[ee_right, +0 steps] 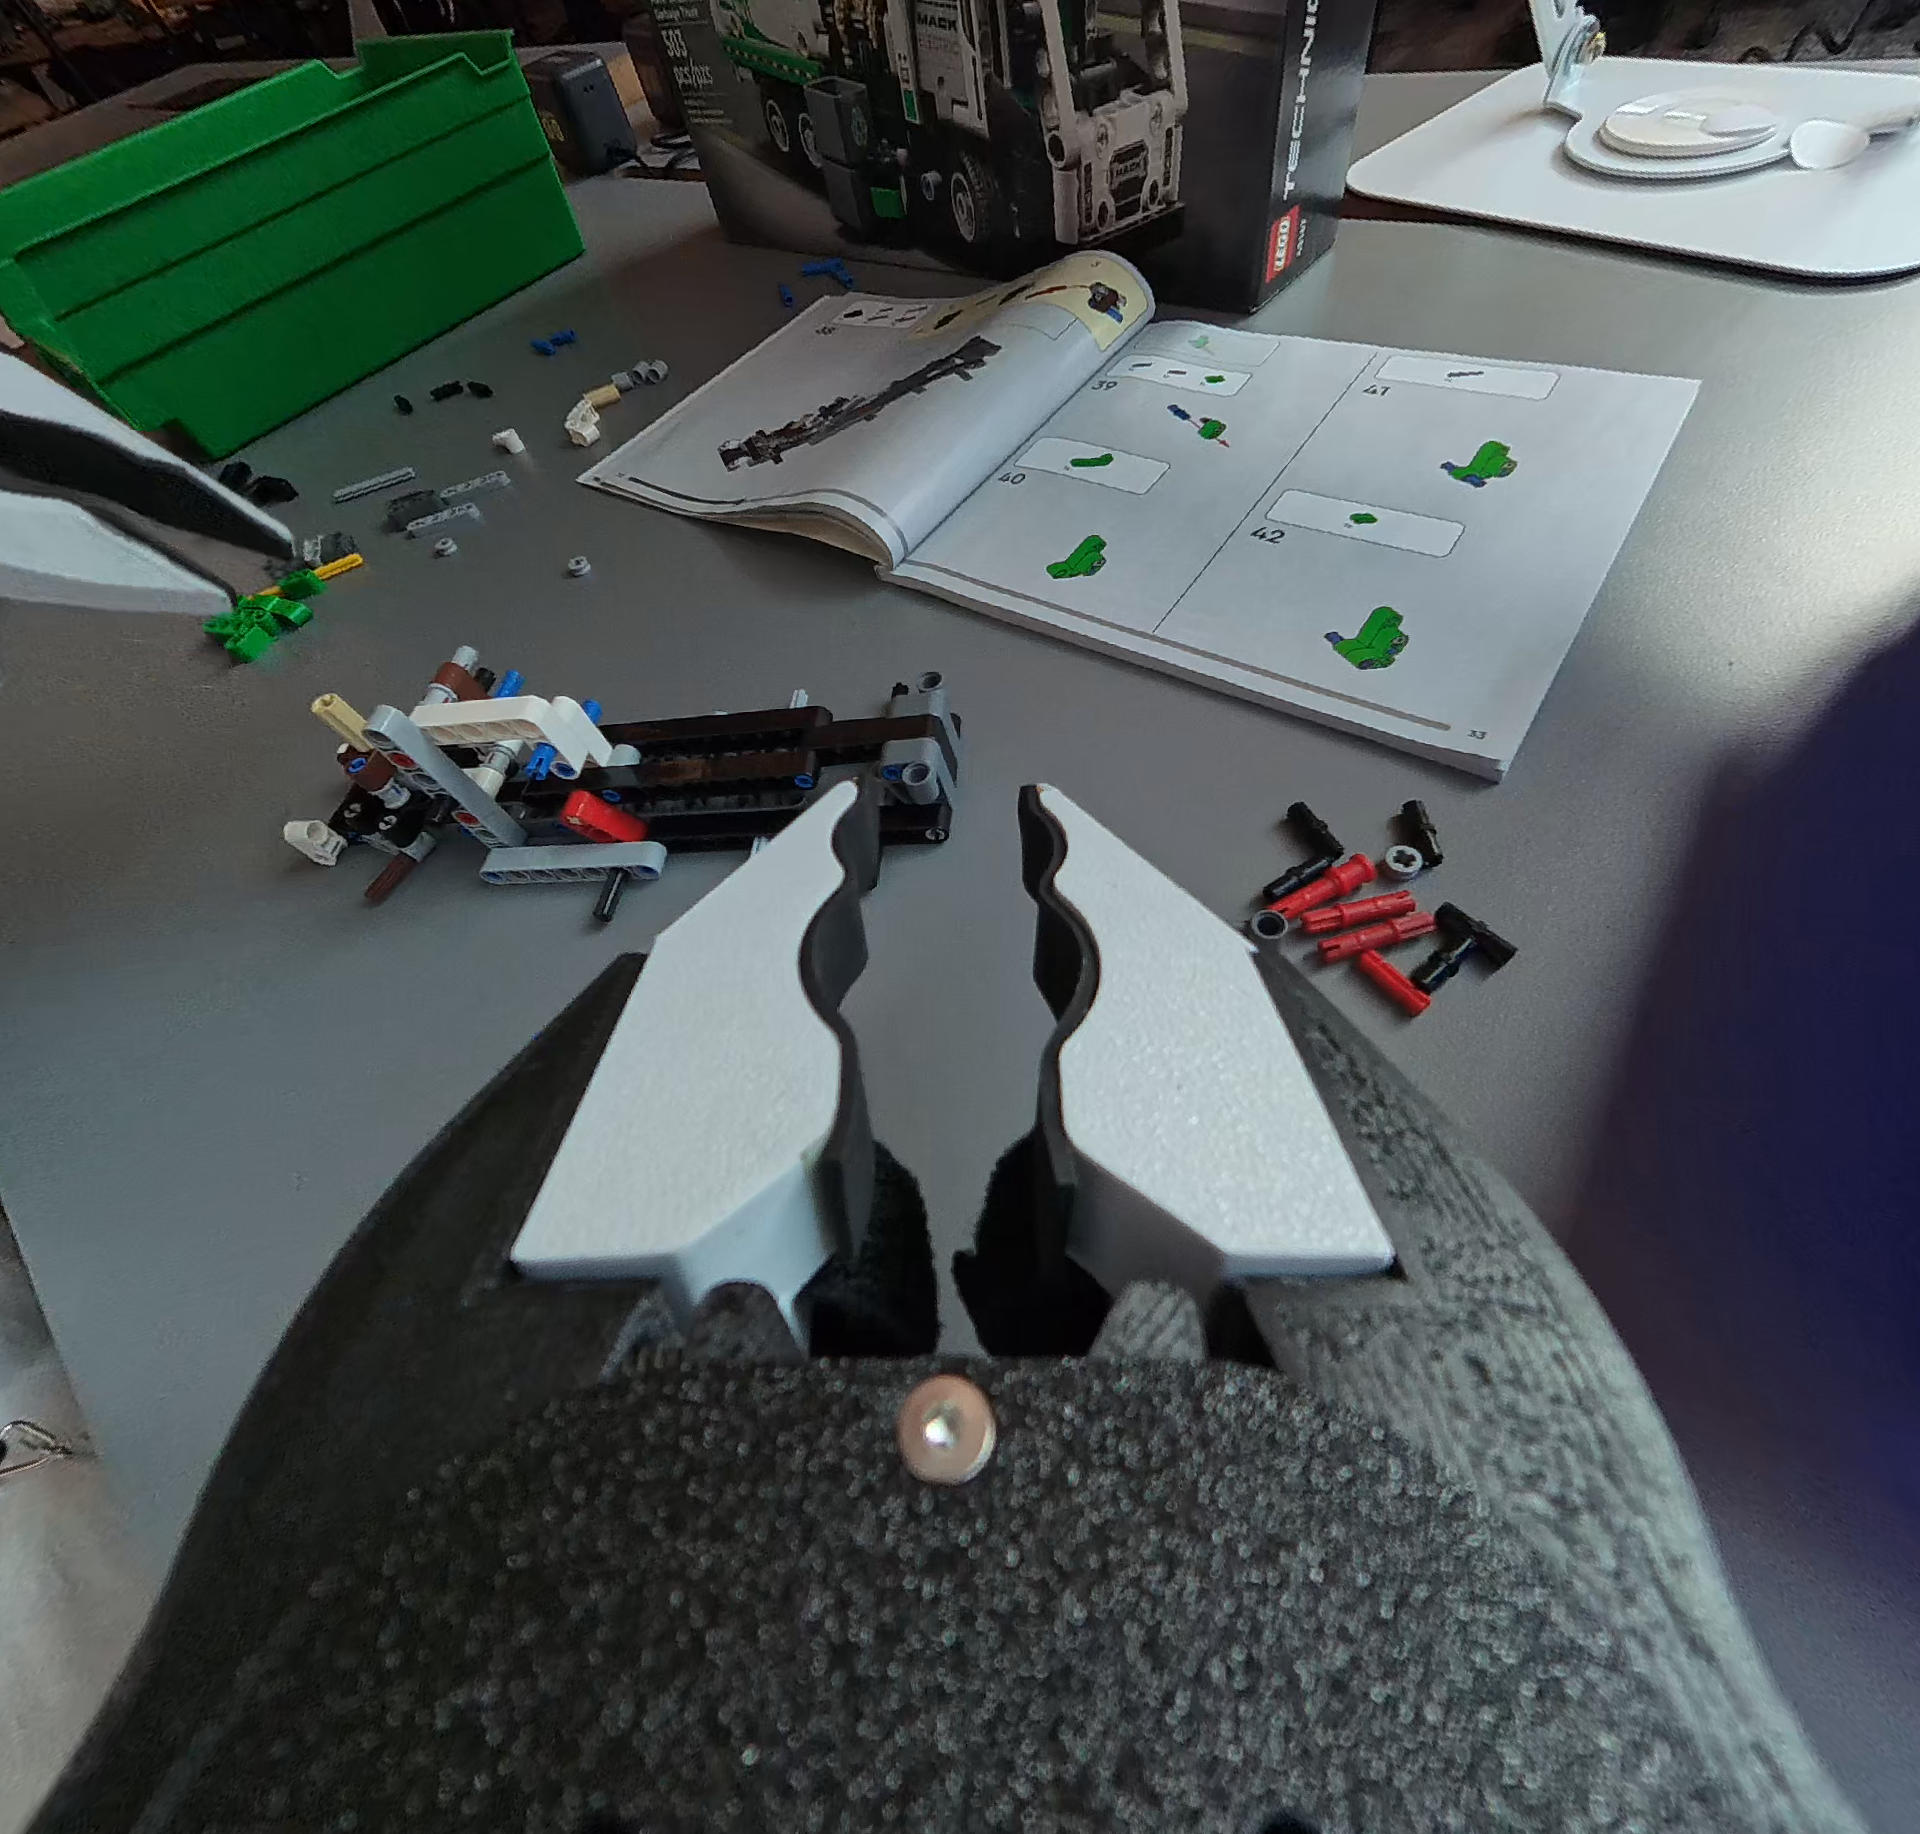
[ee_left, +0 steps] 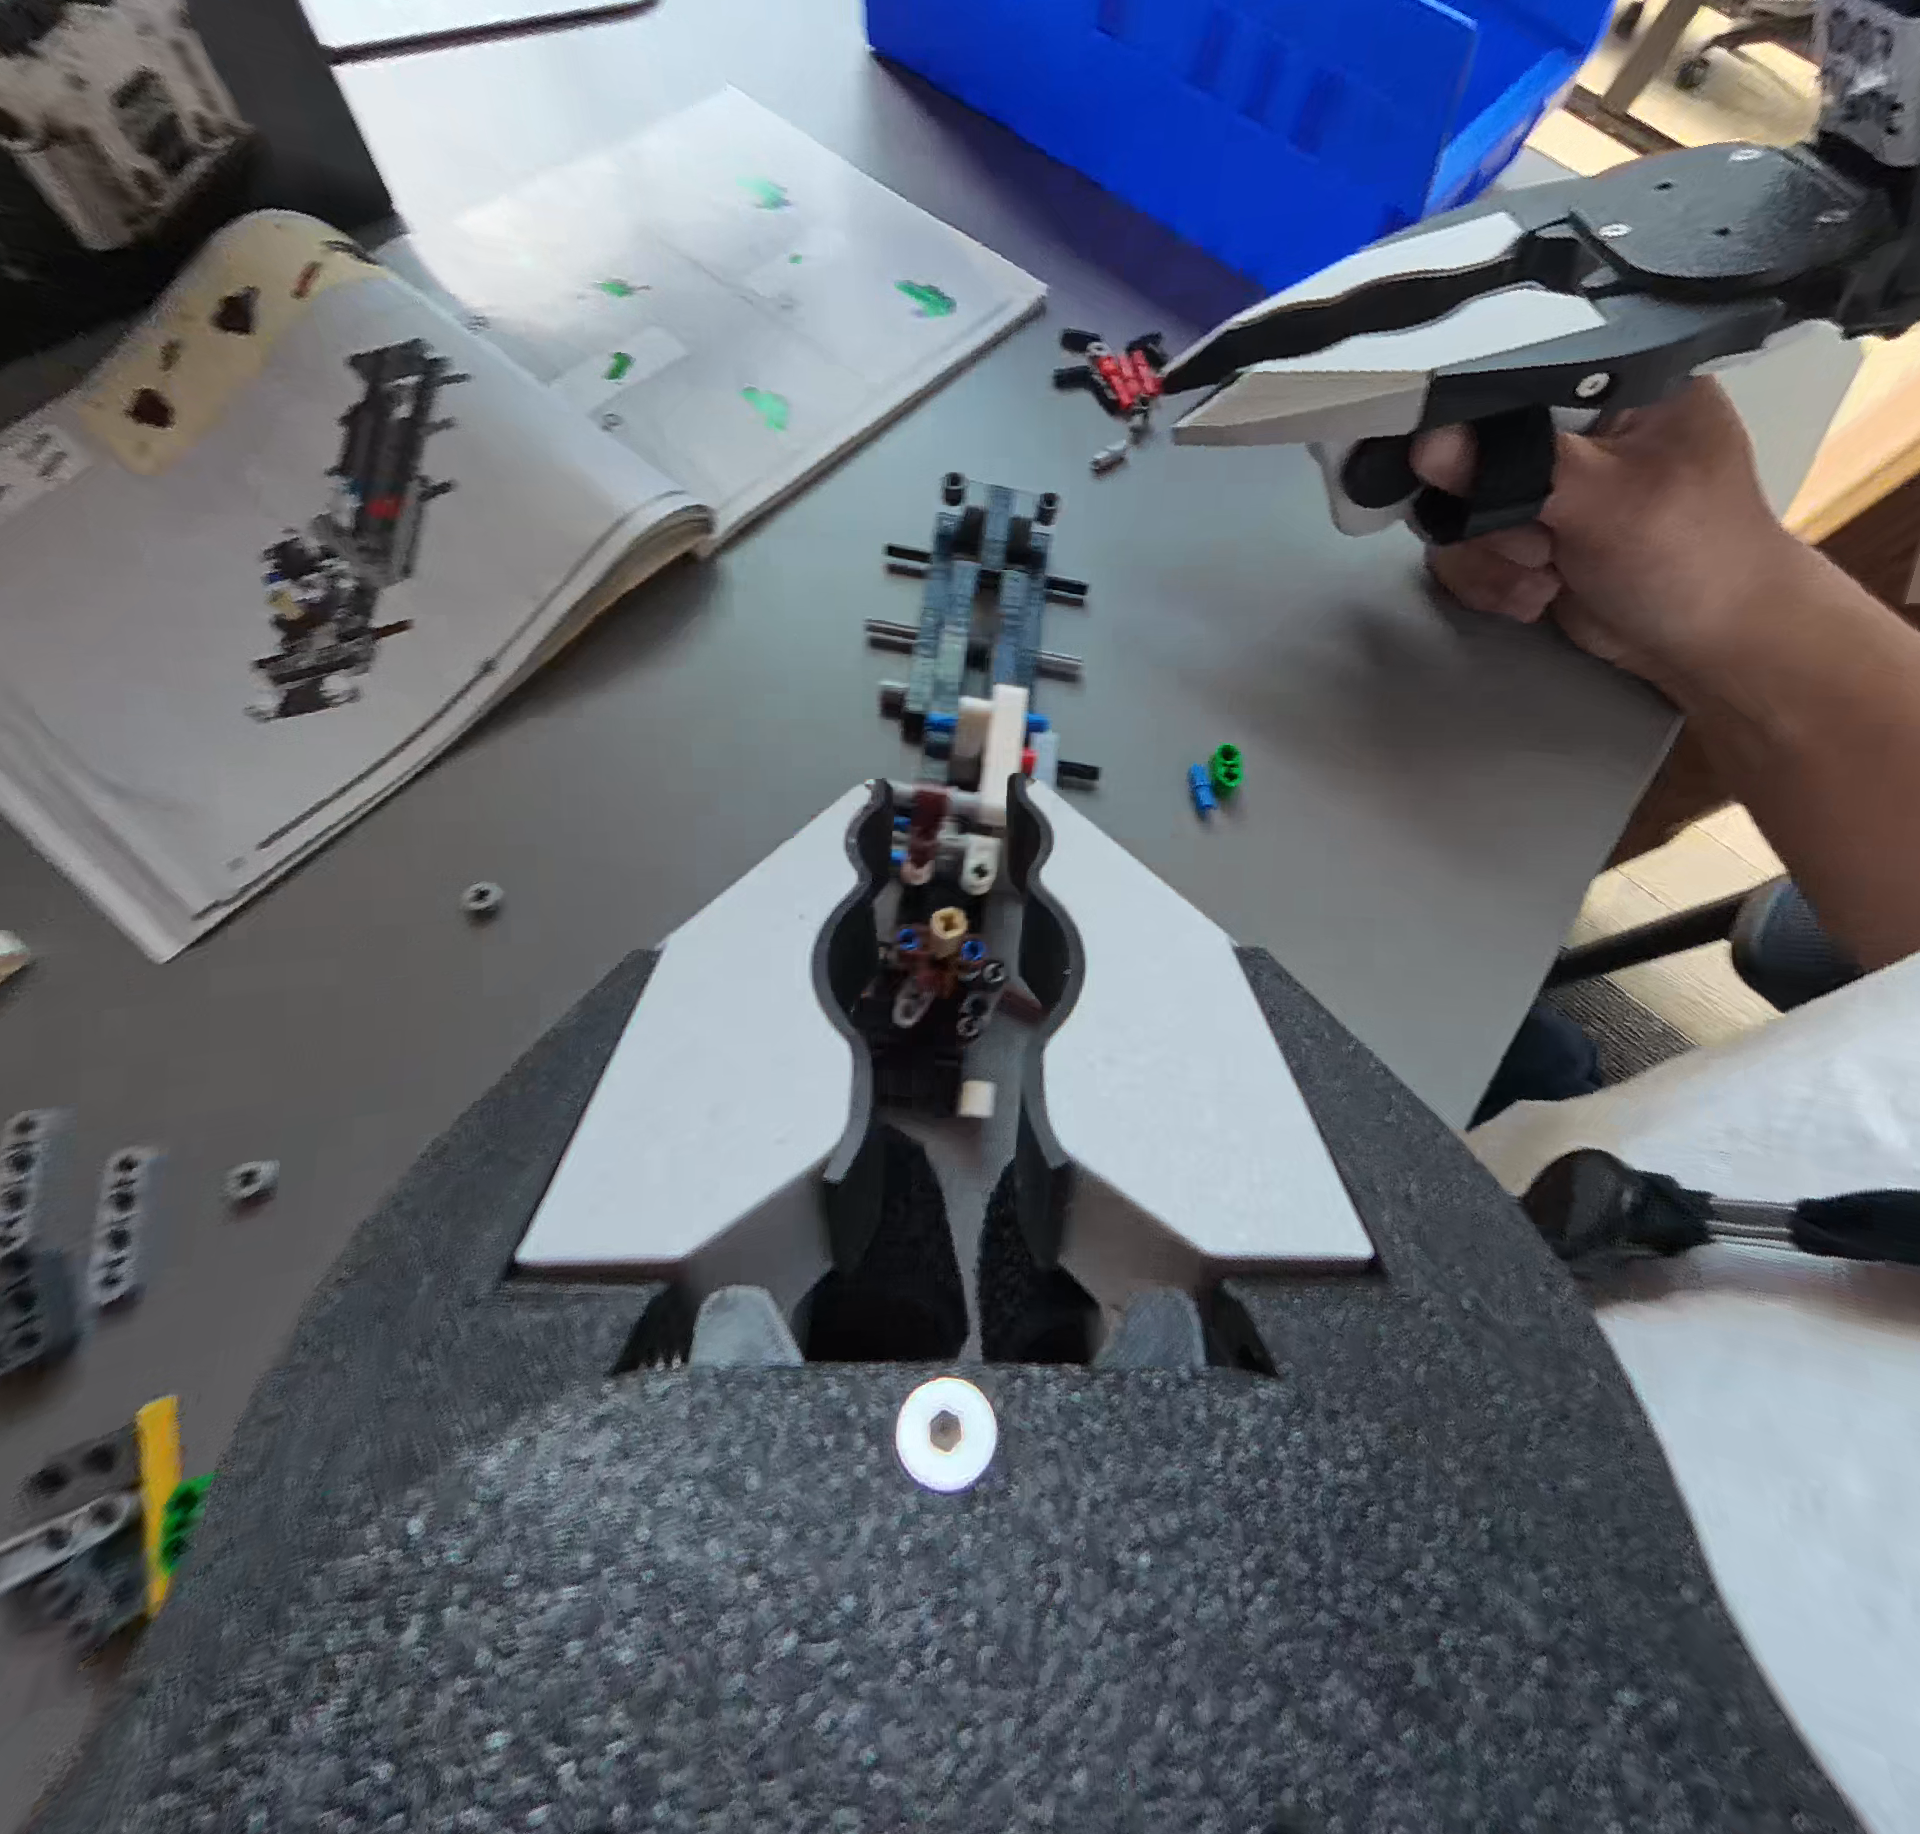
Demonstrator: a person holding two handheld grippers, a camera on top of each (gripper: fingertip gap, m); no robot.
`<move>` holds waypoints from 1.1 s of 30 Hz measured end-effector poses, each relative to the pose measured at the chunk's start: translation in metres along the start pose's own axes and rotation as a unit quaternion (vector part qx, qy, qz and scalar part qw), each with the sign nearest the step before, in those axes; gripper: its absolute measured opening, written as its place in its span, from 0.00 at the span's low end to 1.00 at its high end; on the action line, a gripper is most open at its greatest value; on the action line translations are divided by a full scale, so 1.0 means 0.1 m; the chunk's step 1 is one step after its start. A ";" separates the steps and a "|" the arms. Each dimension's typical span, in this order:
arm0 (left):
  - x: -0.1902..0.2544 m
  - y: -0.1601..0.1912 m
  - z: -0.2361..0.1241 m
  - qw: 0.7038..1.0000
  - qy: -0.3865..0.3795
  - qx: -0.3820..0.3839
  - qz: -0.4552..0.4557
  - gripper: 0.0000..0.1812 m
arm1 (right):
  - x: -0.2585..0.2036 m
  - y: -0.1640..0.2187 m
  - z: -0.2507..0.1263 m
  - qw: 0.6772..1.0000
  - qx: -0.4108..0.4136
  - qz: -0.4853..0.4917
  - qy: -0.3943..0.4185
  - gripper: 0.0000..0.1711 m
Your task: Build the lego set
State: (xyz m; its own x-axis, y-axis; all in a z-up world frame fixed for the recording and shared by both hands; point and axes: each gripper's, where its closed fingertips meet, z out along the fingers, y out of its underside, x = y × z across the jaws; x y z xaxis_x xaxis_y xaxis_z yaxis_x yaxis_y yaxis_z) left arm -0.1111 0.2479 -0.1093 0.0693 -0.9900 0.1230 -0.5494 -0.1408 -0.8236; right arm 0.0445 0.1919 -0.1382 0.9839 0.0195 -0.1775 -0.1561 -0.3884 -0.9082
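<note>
The long dark lego chassis (ee_left: 987,621) with white, grey, blue and red parts lies flat on the grey table (ee_left: 675,849). My left gripper (ee_left: 945,792) hovers open over its near end, which shows through the gap between the jaws. In the right wrist view the chassis (ee_right: 665,776) lies just ahead and to the left of my right gripper (ee_right: 940,792), which is open and empty. A pile of red and black pins (ee_right: 1371,911) lies just right of its fingers. The left gripper (ee_right: 255,569) shows far left, above some green pieces (ee_right: 260,615).
The open instruction book (ee_right: 1195,475) lies behind the chassis, with the set's box (ee_right: 1018,91) beyond it. A green bin (ee_right: 281,226) and a blue bin (ee_left: 1195,49) stand at the back. Grey beams (ee_left: 62,1234) and a green and blue piece (ee_left: 1216,771) lie loose. The table edge (ee_left: 1558,953) runs at the right. Some 15 centimetres of space lies between my two pairs of fingers.
</note>
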 end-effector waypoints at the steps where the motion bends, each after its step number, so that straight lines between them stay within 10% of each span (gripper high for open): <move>1: -0.14 0.02 -0.06 1.000 -0.024 0.008 -0.002 0.11 | 0.00 0.00 0.00 1.000 -0.001 0.000 0.000 0.15; 7: -0.92 0.39 -0.37 0.979 -0.203 -0.007 0.023 0.11 | 0.09 -0.01 -0.01 1.000 0.005 0.018 0.019 0.15; 20: -0.89 0.55 -0.23 0.989 -0.129 0.058 -0.043 0.11 | 0.98 0.12 -0.28 0.952 -0.126 0.020 0.279 0.14; 33: -0.80 0.57 -0.15 0.994 -0.091 0.040 -0.034 0.11 | 1.06 0.38 -0.09 0.944 -0.162 0.090 0.273 0.09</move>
State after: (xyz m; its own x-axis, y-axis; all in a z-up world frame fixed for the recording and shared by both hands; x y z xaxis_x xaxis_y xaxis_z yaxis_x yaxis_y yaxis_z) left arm -0.1609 0.3192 -0.1577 0.2573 -0.9628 0.0830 -0.4714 -0.2000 -0.8589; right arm 0.1432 0.1704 -0.1882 0.8557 -0.5172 -0.0144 -0.3768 -0.6038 -0.7024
